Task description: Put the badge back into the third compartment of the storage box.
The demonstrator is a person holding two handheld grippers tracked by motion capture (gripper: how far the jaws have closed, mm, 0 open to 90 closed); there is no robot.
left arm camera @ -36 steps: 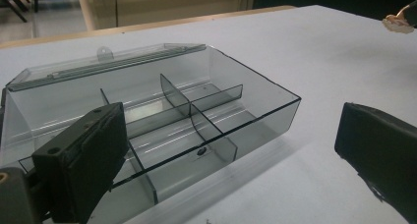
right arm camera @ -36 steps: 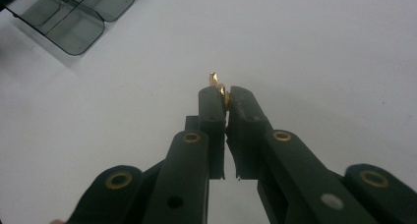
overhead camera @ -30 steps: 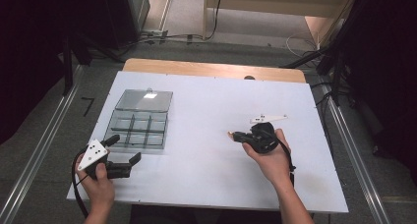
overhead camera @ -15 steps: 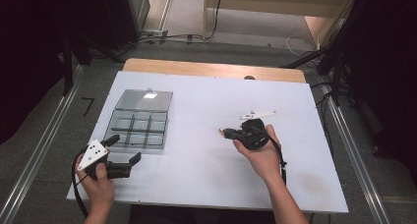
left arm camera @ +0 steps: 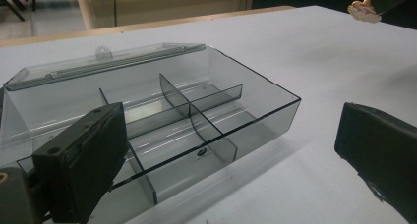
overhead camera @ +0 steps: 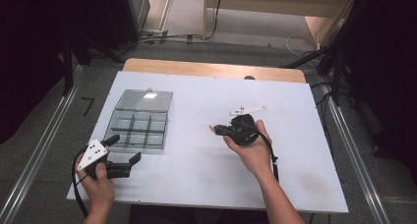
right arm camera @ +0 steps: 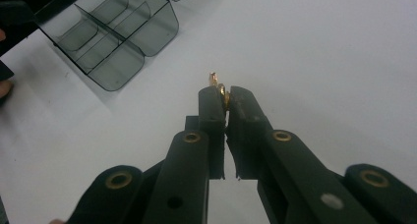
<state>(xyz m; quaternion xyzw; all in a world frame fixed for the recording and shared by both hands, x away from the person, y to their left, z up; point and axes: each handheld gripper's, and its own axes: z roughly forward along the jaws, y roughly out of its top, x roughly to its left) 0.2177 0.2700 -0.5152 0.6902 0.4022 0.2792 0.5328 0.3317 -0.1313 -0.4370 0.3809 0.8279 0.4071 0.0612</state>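
Your right gripper (right arm camera: 222, 97) is clamped on a small gold piece (right arm camera: 216, 81) above the surface (overhead camera: 196, 160), carrying it toward the open compartment box (overhead camera: 140, 126), while your left gripper (overhead camera: 120, 155), jaws apart, waits just beside the box.

White table (overhead camera: 196, 91) with a wood strip along the far edge; only a clear divided organizer box (overhead camera: 140, 120) sits on it, around 9 o'clock.
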